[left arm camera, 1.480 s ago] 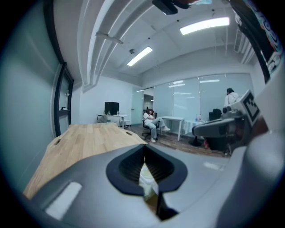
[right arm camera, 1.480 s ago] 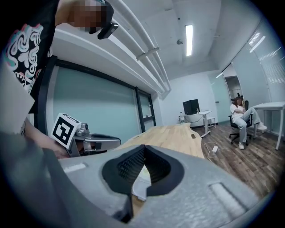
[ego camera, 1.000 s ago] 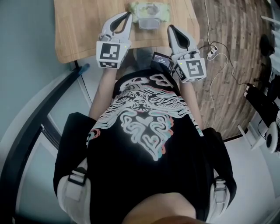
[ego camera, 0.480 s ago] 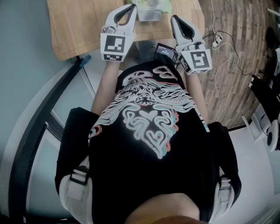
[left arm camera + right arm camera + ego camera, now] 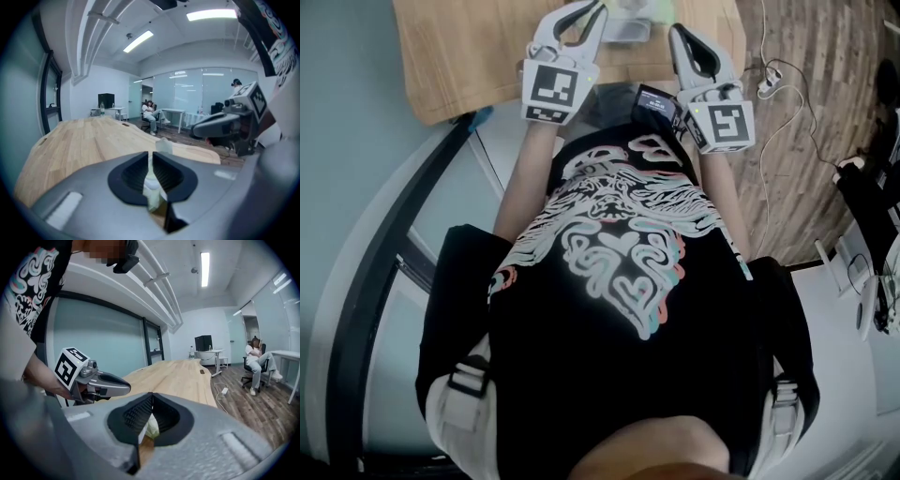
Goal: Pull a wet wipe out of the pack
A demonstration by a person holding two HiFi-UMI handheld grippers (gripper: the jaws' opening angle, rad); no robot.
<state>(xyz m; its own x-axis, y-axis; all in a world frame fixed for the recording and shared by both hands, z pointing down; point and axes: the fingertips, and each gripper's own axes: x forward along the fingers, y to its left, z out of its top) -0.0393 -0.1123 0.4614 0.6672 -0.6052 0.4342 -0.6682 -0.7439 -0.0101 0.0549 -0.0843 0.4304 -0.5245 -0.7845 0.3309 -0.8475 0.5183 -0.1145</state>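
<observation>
As seen from the head camera, person (image 5: 619, 281): a black shirt with a pale printed pattern fills the middle of the view; both forearms reach forward to the tabletop.
Tabletop (image 5: 459, 56): light wood, at the upper edge of the head view; both grippers are over its near part.
Left gripper (image 5: 600, 9): jaws pressed together, pinching nothing; its tip is just beside the left end of the pack, and I cannot tell if it touches.
Right gripper (image 5: 675, 31): jaws pressed together, pinching nothing; its tip is near the right side of the pack.
Pack (image 5: 630, 28): pale green with a clear lid, it lies on the tabletop between the two gripper tips, partly cut off by the upper edge of the head view.
</observation>
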